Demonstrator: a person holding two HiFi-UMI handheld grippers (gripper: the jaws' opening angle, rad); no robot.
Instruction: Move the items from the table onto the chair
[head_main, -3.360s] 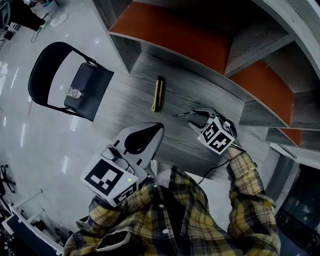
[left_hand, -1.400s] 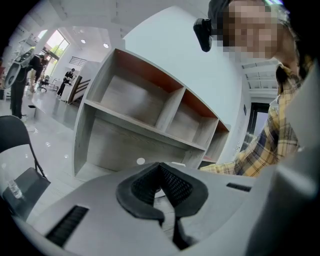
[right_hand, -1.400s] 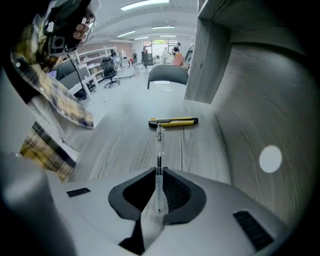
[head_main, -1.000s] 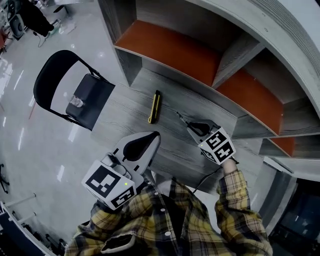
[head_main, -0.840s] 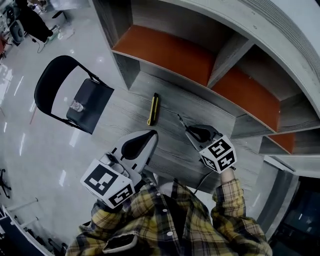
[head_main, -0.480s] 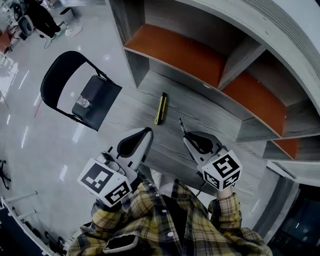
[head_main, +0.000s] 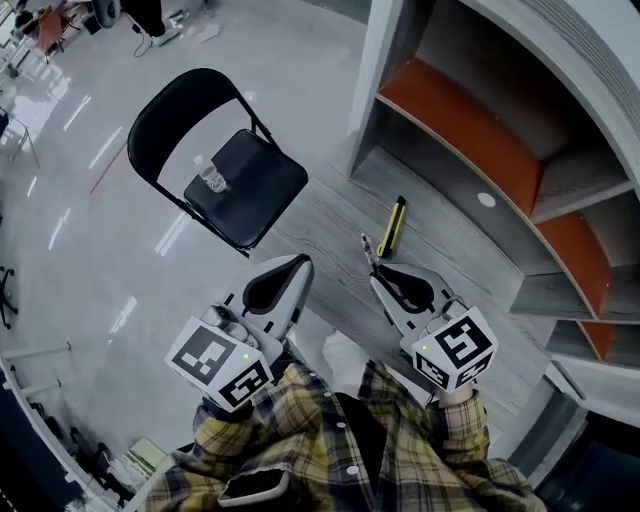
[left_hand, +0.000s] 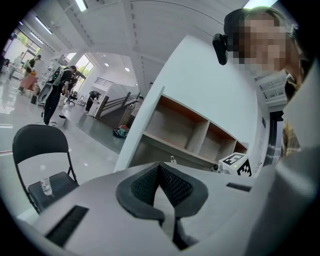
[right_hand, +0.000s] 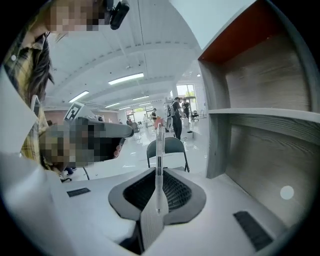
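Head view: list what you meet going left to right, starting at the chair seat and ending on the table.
bottle → left claw → pen → yellow utility knife → round white disc

The grey table (head_main: 328, 218) bears a yellow cutter (head_main: 396, 226); the black chair (head_main: 265, 192) bears a bottle (head_main: 212, 178).
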